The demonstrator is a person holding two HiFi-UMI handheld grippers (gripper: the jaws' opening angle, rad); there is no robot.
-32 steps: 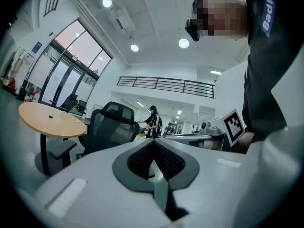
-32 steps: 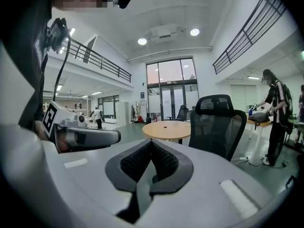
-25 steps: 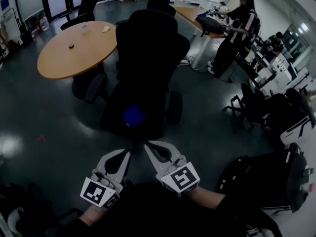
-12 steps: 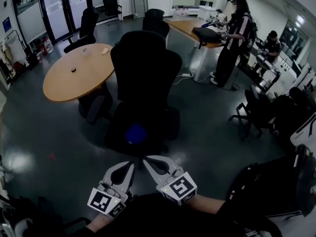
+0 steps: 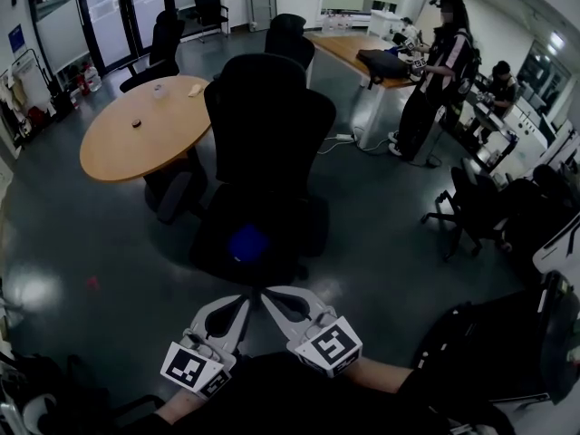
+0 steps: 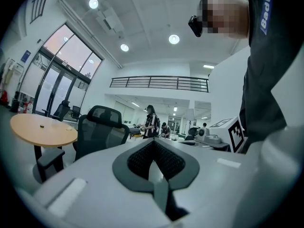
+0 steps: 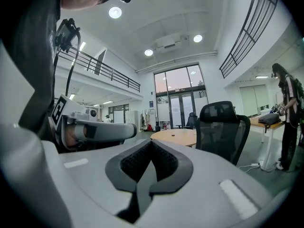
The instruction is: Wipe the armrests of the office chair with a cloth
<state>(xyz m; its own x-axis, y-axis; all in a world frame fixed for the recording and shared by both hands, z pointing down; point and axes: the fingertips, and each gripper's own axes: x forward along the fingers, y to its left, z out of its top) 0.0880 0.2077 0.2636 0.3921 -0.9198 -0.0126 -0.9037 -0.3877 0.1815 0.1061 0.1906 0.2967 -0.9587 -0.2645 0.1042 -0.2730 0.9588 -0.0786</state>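
Both grippers sit low at the bottom centre of the head view, side by side and angled toward each other, with nothing in them. The left gripper [image 5: 242,300] has its pads pressed together on air, as the left gripper view [image 6: 153,145] shows. The right gripper [image 5: 268,294] is likewise clenched on nothing in its own view [image 7: 151,149].

The office chair [image 5: 268,125] stands directly above them in the frame, facing the person, with its seat [image 5: 272,243] on the near side and its backrest beyond. On the seat lies a small blue patch, most likely the cloth [image 5: 246,243]. It is just up-frame of the two grippers' tips and almost in line with the left one, while the right gripper's tips lie a little to its right. Neither gripper touches it, and both gripper views look level over it, so it is hidden there.

The armrests flank the seat, and their long axes run roughly up and down the frame. One [image 5: 173,196] is at centre left, on the left gripper's side. The other [image 5: 317,223] is just right of the seat, on the right gripper's side.

Judging from this, the cloth comes first: a short reach forward and down. The left gripper is slightly better lined up, and either one must open before it can pinch.
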